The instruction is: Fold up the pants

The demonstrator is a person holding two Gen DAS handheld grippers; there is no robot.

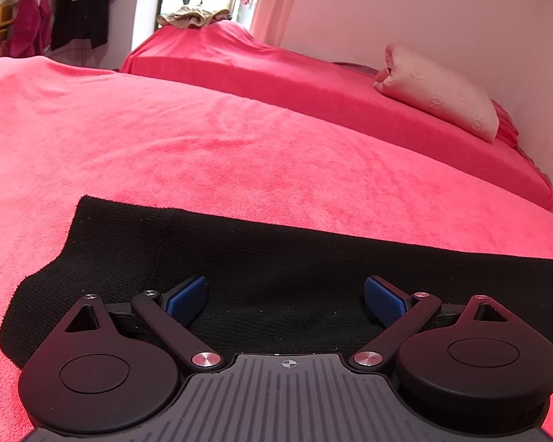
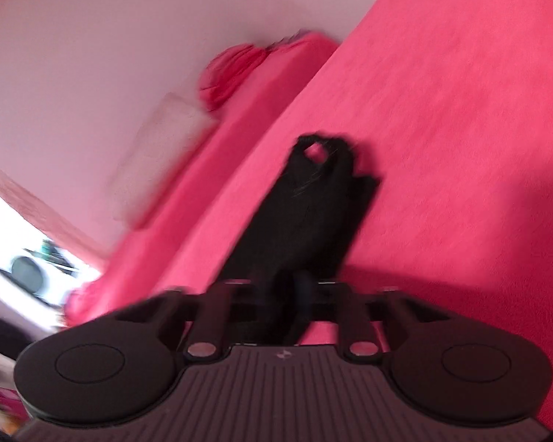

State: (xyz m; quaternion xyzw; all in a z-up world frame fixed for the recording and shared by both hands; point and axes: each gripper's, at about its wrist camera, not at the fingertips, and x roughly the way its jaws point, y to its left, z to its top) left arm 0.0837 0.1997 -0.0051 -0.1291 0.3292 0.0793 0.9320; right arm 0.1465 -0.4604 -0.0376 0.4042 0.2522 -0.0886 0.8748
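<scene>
Bedspread (image 1: pixel 239 147): pink cover is filling both views, giving you a flat, wide surface for the fold.
Second bed (image 1: pixel 313 84): sitting at 1 o'clock in the left view, carrying a pale pillow (image 1: pixel 438 92) against the wall; it is playing no part in the task.
Pants (image 1: pixel 276 258): black knit fabric is lying flat on the bedspread from 9 to 3 o'clock in the left view, a seam running down at about 10 o'clock. In the right view the pants (image 2: pixel 306 213) are stretching away toward 12 o'clock, one end raised off the cover.
Left gripper (image 1: pixel 285 300): you are holding it low over the fabric with its blue pads (image 1: pixel 188 300) spread wide and nothing between them, probably to steady or take the cloth.
Right gripper (image 2: pixel 298 294): its fingers are looking closed together on the near end of the pants, likely so you can carry that end over for a fold.
Hard to read: the right view is smearing with motion blur, so the exact pinch is uncertain; the grippers' bodies are hiding the nearest cloth, and waistband versus hem is not telling apart.
</scene>
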